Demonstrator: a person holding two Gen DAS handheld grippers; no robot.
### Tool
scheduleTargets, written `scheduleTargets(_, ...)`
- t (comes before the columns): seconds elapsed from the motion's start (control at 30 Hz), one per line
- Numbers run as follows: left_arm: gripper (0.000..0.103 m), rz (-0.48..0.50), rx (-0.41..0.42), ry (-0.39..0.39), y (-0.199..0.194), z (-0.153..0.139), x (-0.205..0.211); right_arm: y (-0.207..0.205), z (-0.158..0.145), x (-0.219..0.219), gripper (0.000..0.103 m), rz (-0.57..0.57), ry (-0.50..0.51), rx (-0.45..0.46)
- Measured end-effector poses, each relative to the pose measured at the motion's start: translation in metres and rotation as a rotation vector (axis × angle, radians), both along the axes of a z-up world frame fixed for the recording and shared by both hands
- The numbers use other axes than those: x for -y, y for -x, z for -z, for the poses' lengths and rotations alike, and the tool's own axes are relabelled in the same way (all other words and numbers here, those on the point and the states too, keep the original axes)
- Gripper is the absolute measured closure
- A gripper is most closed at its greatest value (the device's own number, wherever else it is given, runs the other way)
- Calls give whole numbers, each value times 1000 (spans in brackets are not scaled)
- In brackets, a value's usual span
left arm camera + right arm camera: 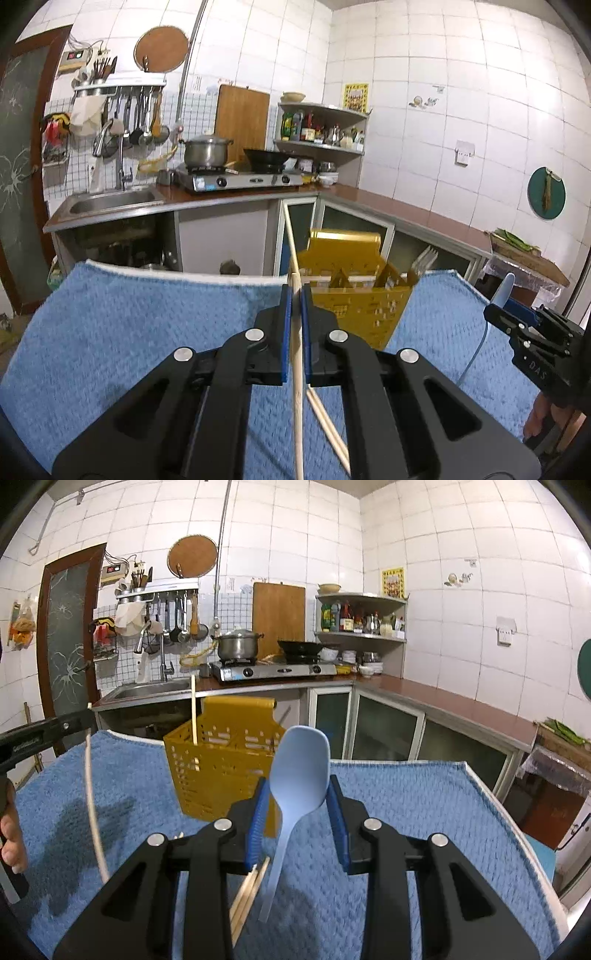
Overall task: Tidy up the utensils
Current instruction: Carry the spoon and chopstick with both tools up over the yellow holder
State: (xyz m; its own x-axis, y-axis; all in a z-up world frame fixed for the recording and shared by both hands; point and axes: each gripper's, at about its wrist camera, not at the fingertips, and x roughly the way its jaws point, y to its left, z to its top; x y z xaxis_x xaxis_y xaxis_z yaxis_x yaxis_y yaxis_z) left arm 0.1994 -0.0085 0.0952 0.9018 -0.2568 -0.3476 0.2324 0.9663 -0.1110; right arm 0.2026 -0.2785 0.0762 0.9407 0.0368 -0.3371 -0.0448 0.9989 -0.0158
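Left tongs (295, 295) are clamping one wooden chopstick (296, 387) between the blue pads (284, 332); jaws are nearly closed on it. Chopstick's long axis is running straight away from the camera, far end rising past the pads toward the cabinets, near end cut off at the bottom edge. Loose chopsticks (327, 424) are lying on the blue towel (129, 332) below, partly hidden by the tong body; count is hard to tell.

Right tongs (299, 805) are gripping a light blue plastic spoon (295, 775) at the neck under the bowl. Bowl is pointing up and away, handle slanting down toward the camera over the towel. Pads are sitting wide apart around it; exact contact points are hard to see.

Yellow perforated utensil caddy (218, 771) is standing at the far edge of the towel-covered desk, lower front hidden behind the tongs. One chopstick (193, 709) is standing upright in its left compartment. Caddy's other contents are hard to make out.
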Motion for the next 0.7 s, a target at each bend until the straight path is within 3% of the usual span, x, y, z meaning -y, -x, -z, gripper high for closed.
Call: scheduleTargets(0.7,99,11,217,1,-39,-129,33,-63,-114,-26,71,-33,16,162)
